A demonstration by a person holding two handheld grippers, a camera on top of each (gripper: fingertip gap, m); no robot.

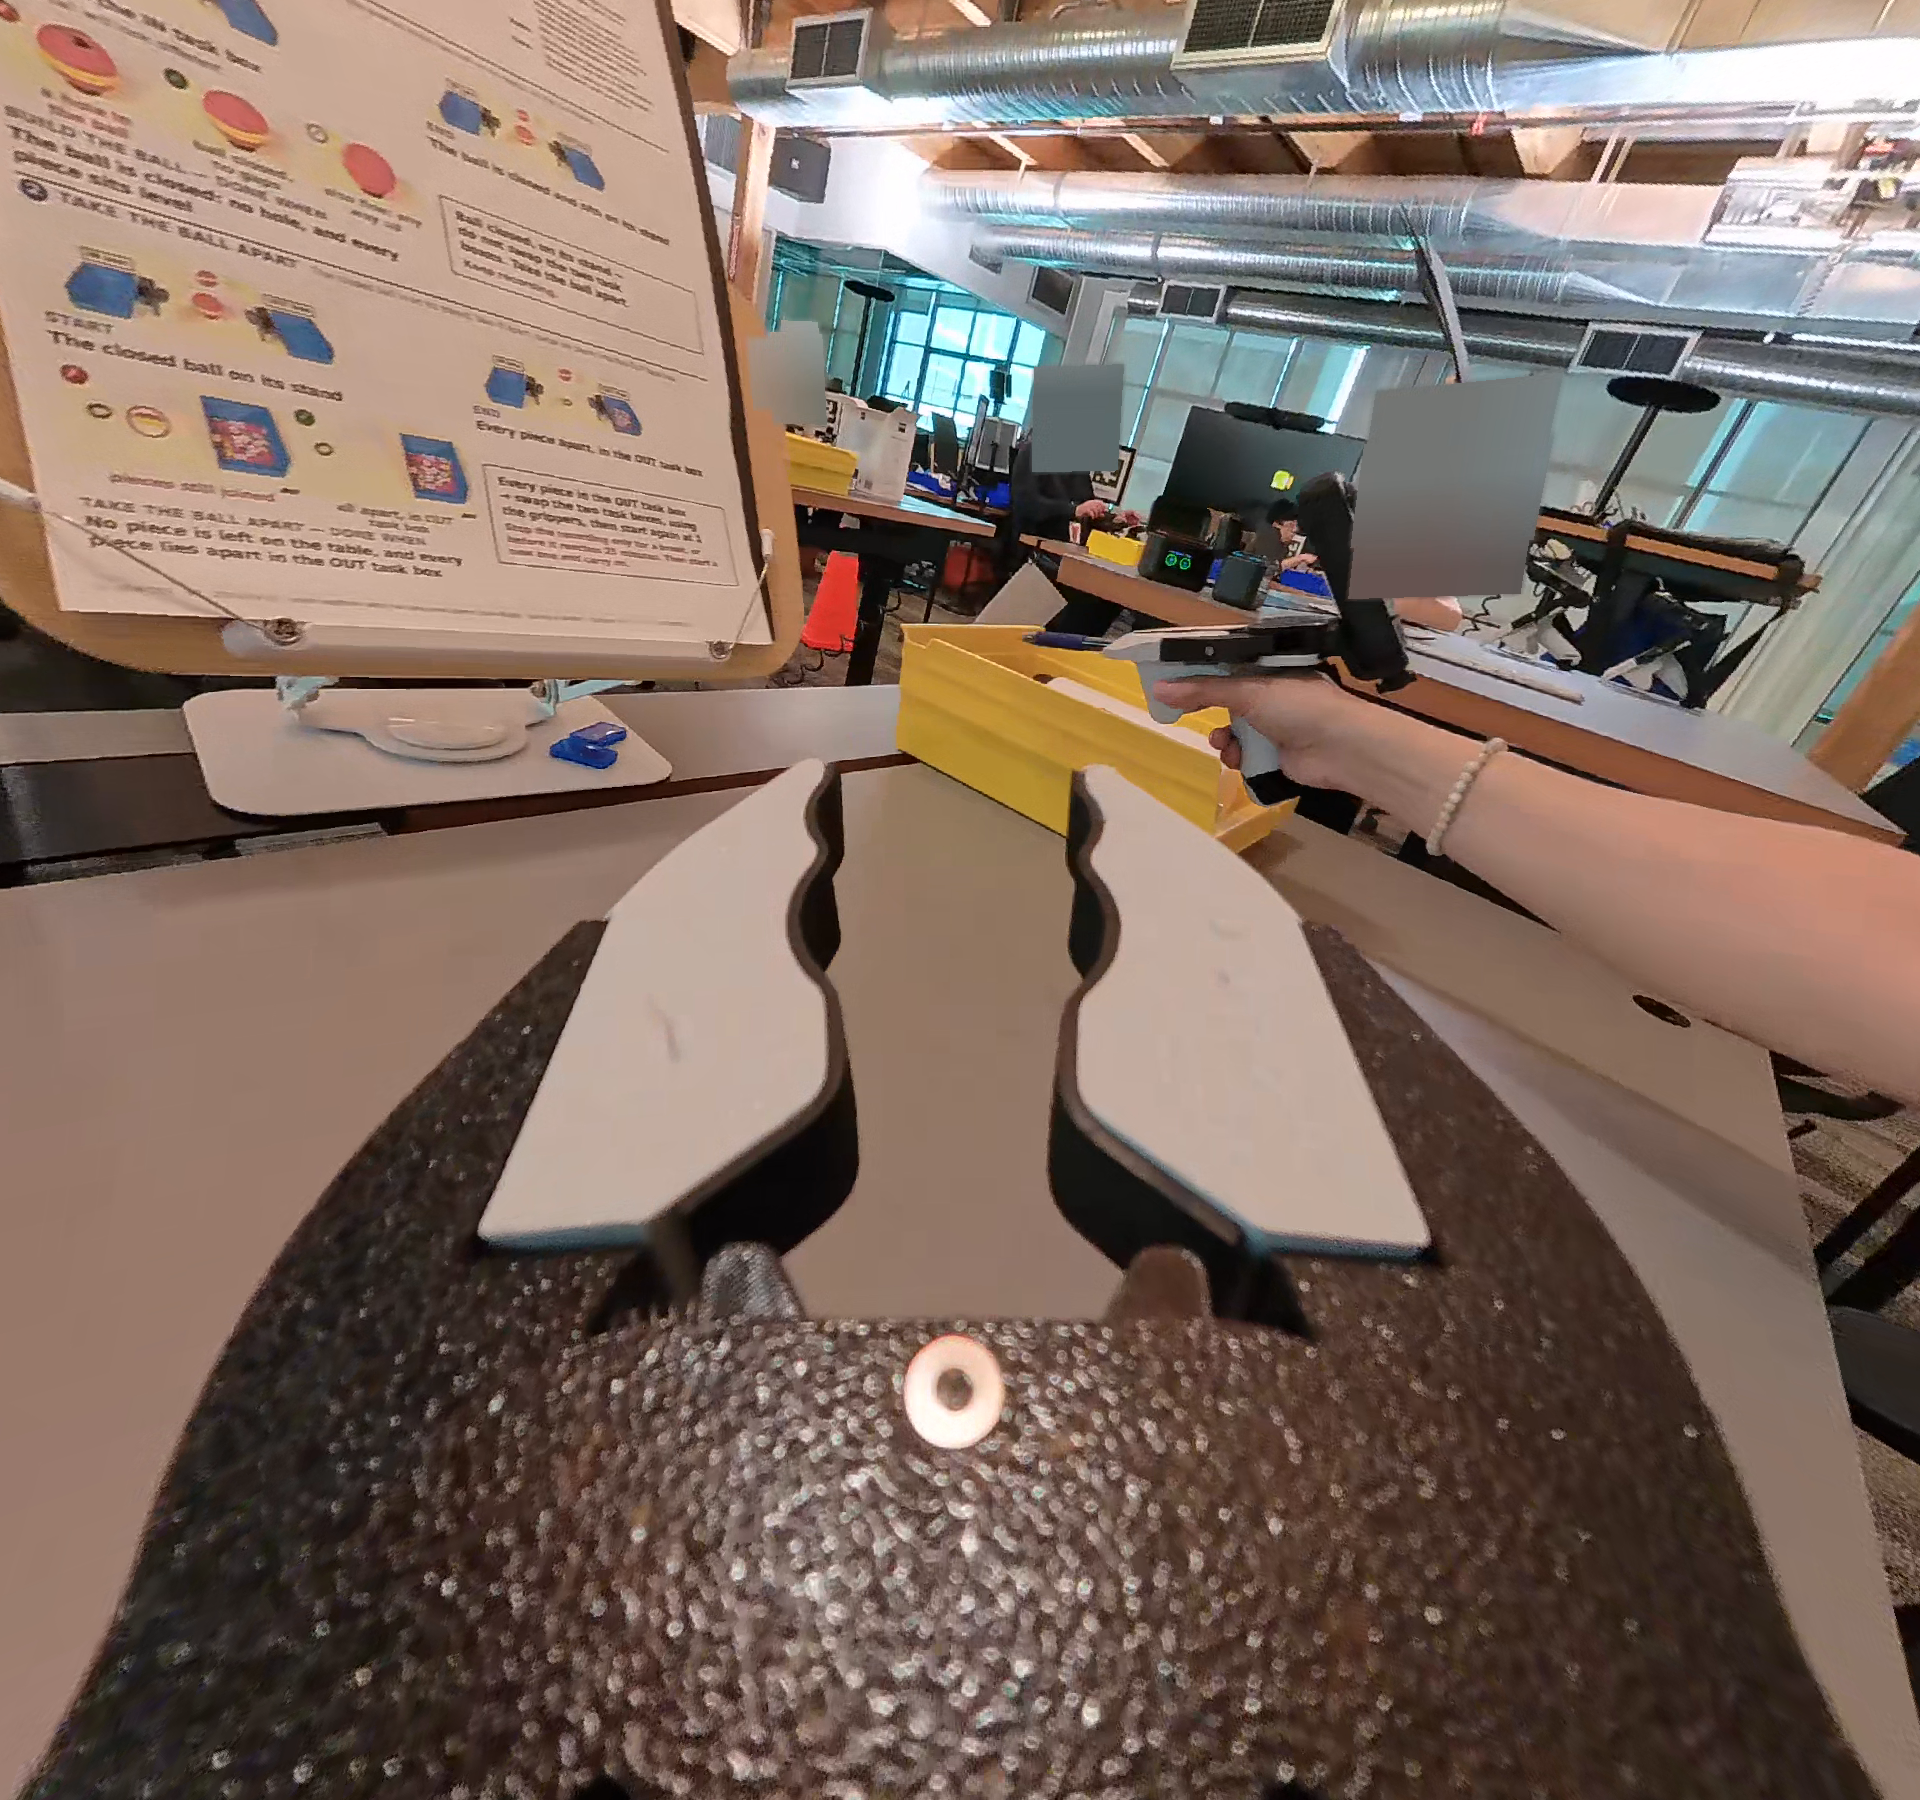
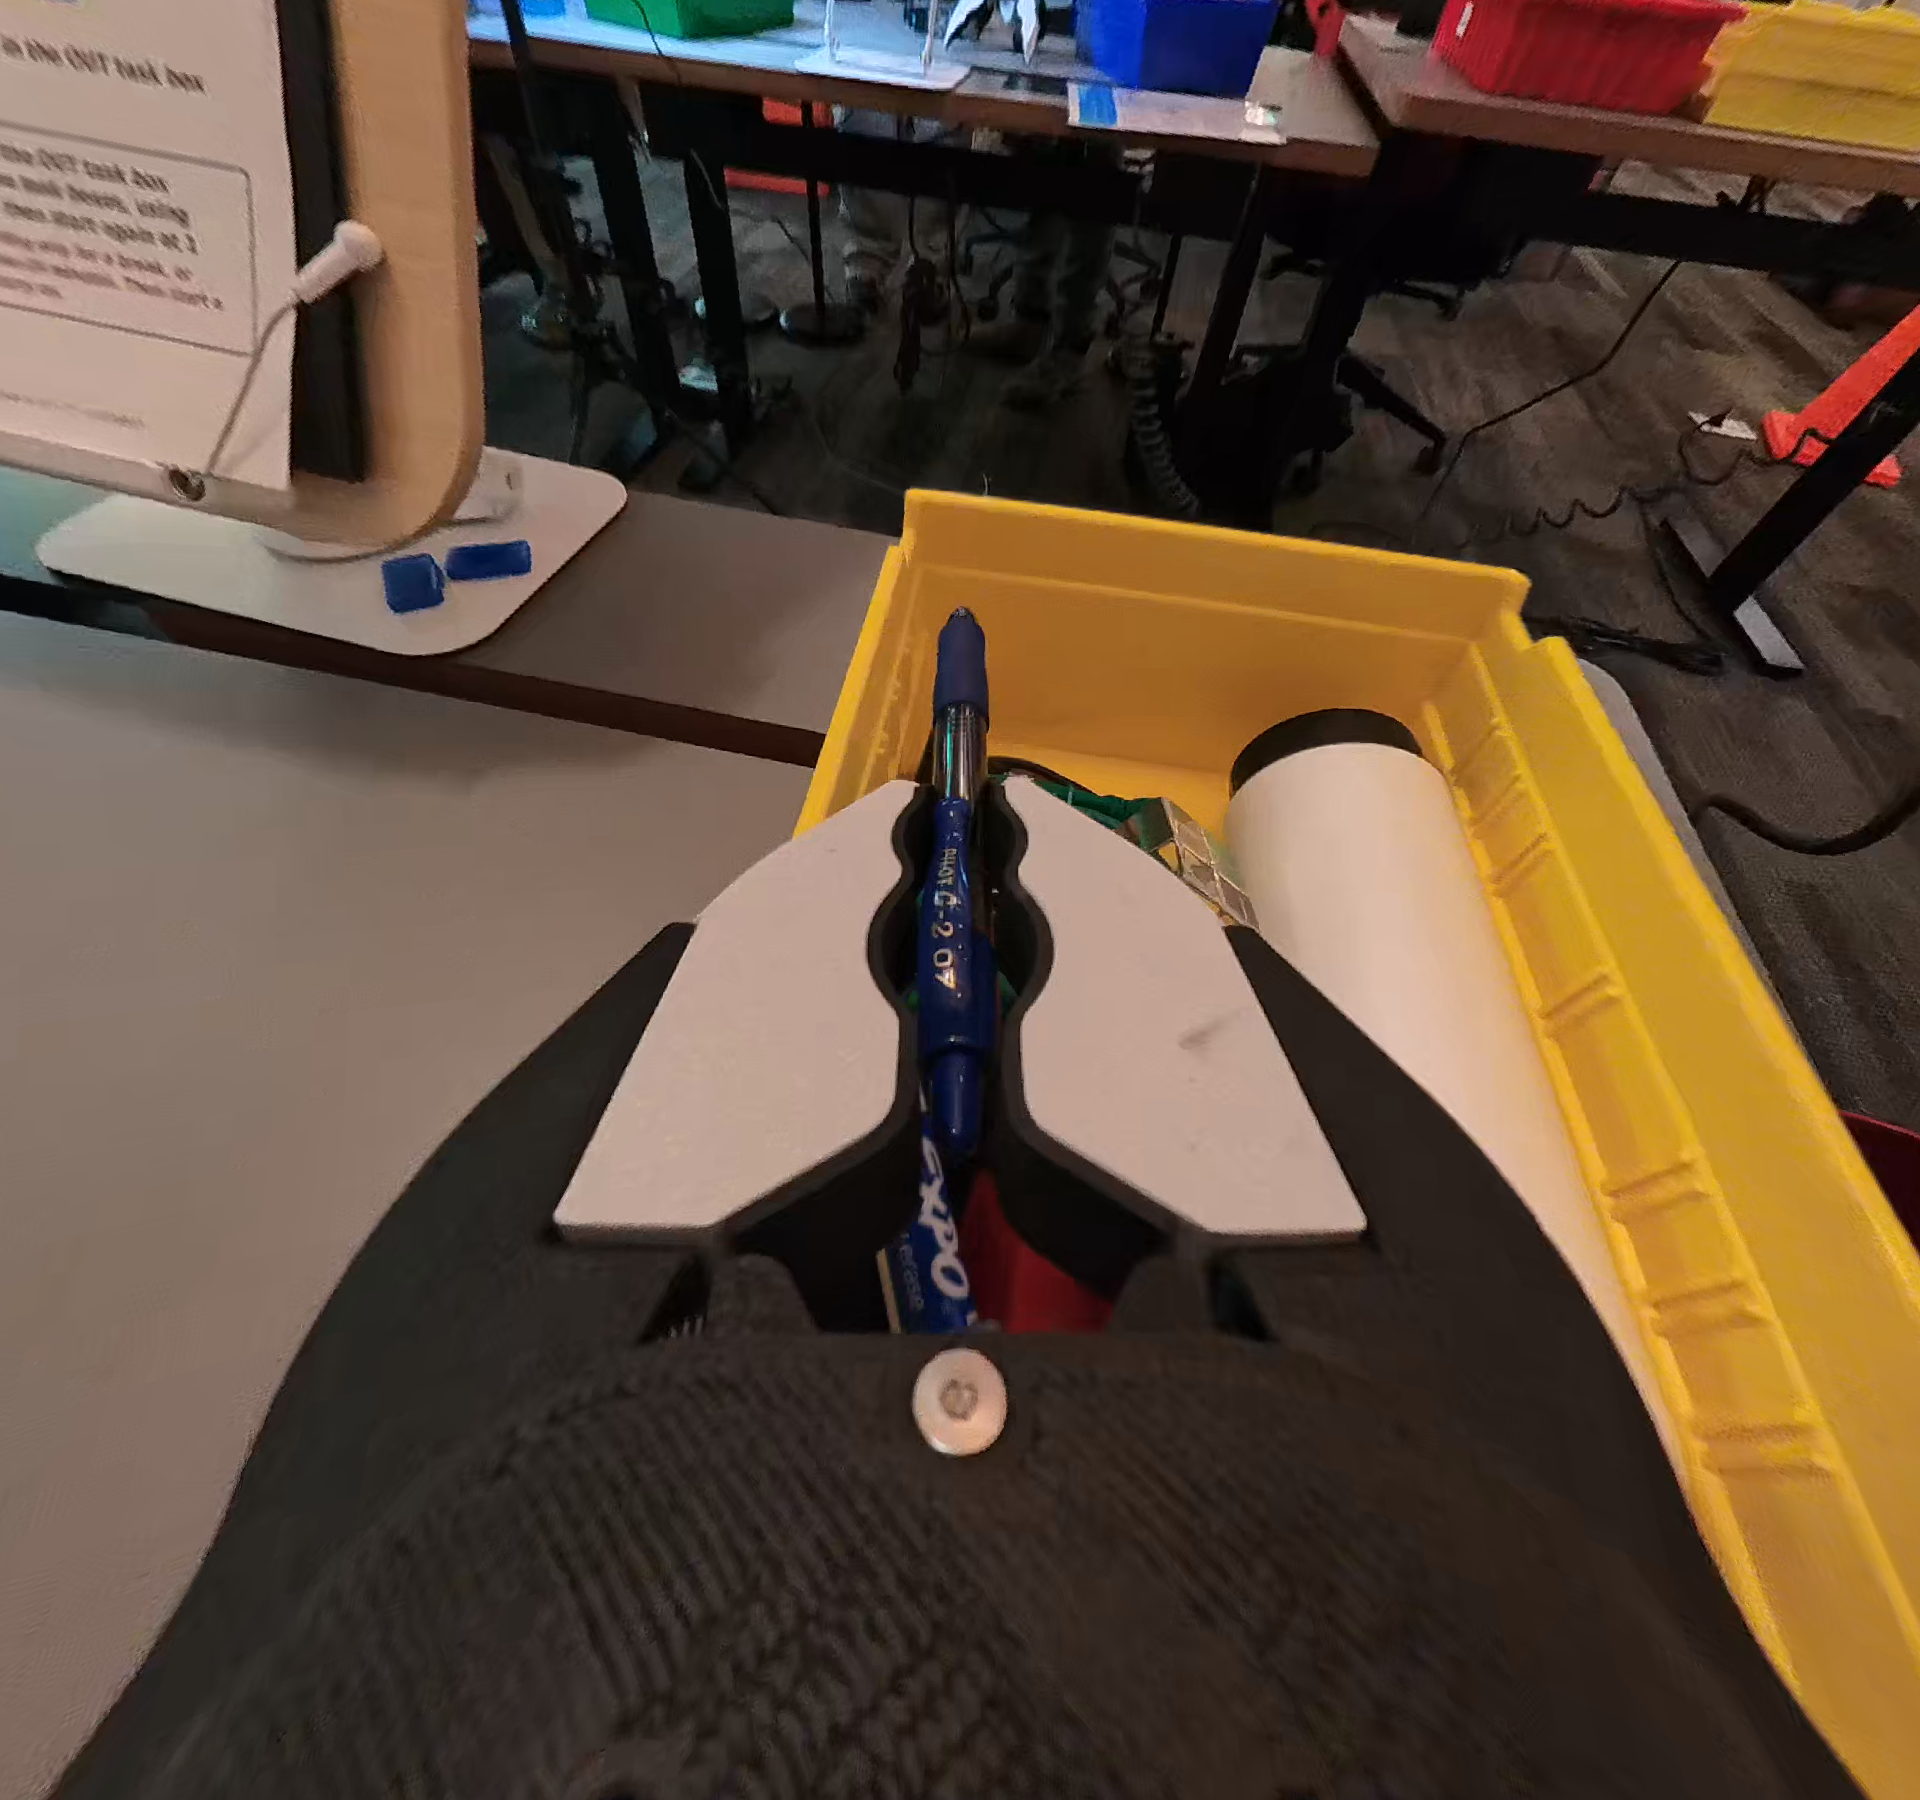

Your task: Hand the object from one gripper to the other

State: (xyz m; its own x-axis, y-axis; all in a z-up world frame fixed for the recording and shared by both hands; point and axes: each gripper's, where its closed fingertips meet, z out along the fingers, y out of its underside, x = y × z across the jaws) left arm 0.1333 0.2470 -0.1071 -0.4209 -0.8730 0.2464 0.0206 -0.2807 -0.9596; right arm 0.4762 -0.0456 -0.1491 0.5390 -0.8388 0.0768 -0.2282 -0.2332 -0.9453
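Note:
My right gripper (image 2: pixel 961 794) is shut on a blue pen (image 2: pixel 958 680), which runs lengthwise between the jaws with its tip sticking out ahead, held above a yellow bin (image 2: pixel 1195 545). In the left wrist view the right gripper (image 1: pixel 1117 649) hovers over the yellow bin (image 1: pixel 997 722) at the far right, held by a hand, with the pen (image 1: pixel 1065 642) pointing left. My left gripper (image 1: pixel 951 794) is open and empty, over the grey table (image 1: pixel 260 1075), a short way in front of the bin.
The bin holds a white cylinder with a black end (image 2: pixel 1371 919), a blue-labelled marker (image 2: pixel 940 1251), a red item and green bits. An instruction board on a stand (image 1: pixel 364 244) is at the far left, with two small blue pieces (image 1: pixel 589 742) on its base. The table edge lies beyond the bin. The left gripper's tips are roughly 45 cm from the right gripper's.

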